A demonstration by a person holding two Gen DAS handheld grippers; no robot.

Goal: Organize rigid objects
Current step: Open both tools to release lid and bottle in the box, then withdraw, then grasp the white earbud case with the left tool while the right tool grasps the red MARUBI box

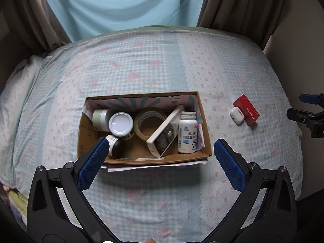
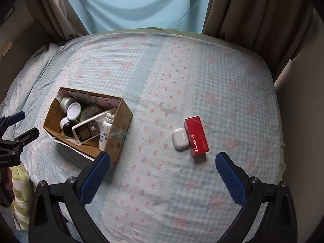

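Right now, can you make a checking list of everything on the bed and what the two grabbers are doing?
Surface: bed under a blue checked sheet with pink bows.
Job's things: cardboard box holds jars, a tape roll, a white device leaning tilted, and a white bottle upright. Earbud case and red box lie outside on the sheet, side by side.
Clutter: nothing seen.
Grippers: left gripper open, over the cardboard box's near edge; right gripper open, short of the earbud case.
Cables: nothing seen.
Surroundings: curtains behind; a pillow at the left.
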